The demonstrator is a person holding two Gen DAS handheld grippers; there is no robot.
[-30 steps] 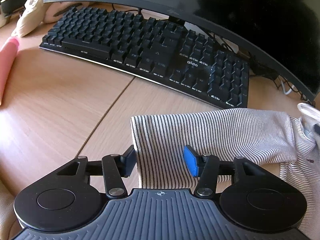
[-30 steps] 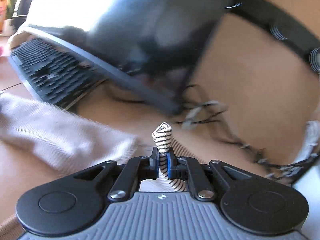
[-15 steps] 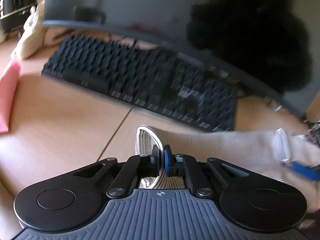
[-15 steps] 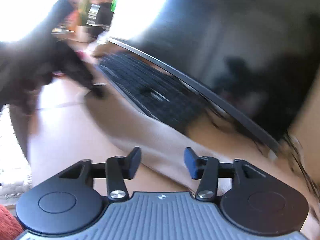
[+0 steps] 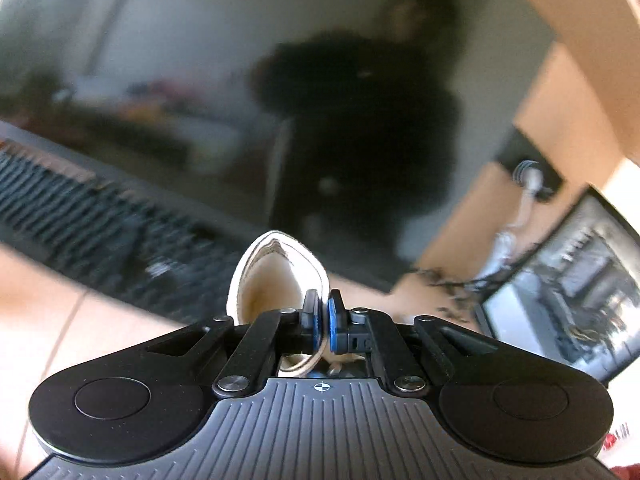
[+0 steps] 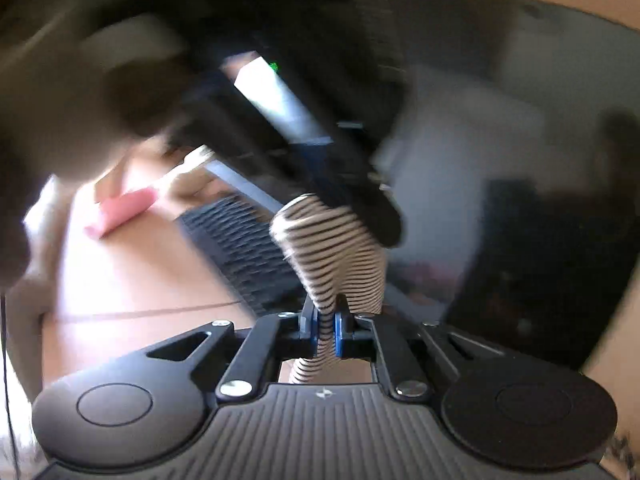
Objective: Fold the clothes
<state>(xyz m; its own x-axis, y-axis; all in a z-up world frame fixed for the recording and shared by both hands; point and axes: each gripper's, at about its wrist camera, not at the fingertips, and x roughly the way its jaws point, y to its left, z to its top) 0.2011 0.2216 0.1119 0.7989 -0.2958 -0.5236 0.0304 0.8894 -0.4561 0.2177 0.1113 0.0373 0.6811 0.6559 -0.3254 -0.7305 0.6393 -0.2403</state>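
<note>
Striped black-and-cream knit, the garment [image 6: 332,256] stands bunched between the right gripper [image 6: 327,330], whose jaws pinch it above the desk [image 6: 120,280]. The left gripper [image 5: 323,326] pinches what seems a pale hem loop [image 5: 276,272], before the blurred keyboard [image 5: 100,232].

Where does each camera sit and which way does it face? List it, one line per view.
Left wrist: rides the left gripper, tilted up over the keyboard at the dark monitor; its fingers pinch the striped garment.
Right wrist: rides the right gripper, facing keyboard, monitor and a pink object; its fingers pinch the garment too.
Shared: garment, keyboard, monitor; the blurred dark shape holding the cloth's far end looks like the other gripper.
</note>
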